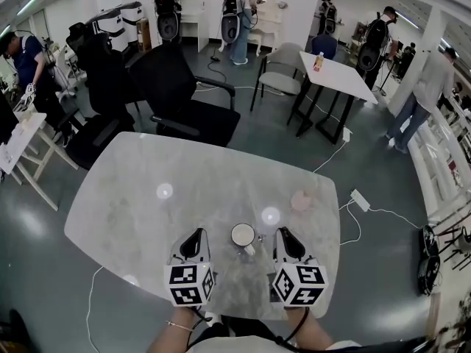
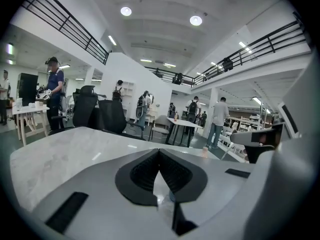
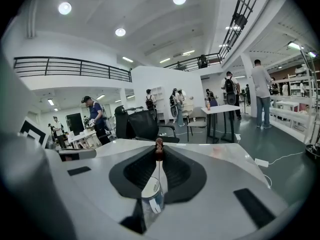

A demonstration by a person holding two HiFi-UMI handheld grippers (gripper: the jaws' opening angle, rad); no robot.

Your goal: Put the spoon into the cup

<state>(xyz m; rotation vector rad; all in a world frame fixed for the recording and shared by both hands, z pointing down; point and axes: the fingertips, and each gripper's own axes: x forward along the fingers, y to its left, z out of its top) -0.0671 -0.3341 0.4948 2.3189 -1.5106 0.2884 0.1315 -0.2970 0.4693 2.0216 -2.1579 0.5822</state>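
A white cup [image 1: 243, 235] with a handle stands on the marble table [image 1: 147, 204] near its front edge, between my two grippers. My right gripper [image 1: 284, 235] is just right of the cup. In the right gripper view its jaws [image 3: 159, 153] are shut on the brown, knob-like end of a thin spoon [image 3: 159, 147]. The spoon's slim stem runs down the gap, and the cup [image 3: 151, 200] shows below it. My left gripper [image 1: 194, 237] is left of the cup. Its fingertips [image 2: 159, 152] meet with nothing between them.
A small pink object [image 1: 300, 201] sits on the table beyond the right gripper. Black office chairs [image 1: 184, 94] stand at the table's far edge. A white table [image 1: 335, 76] with a bottle, cables on the floor and several people are farther off.
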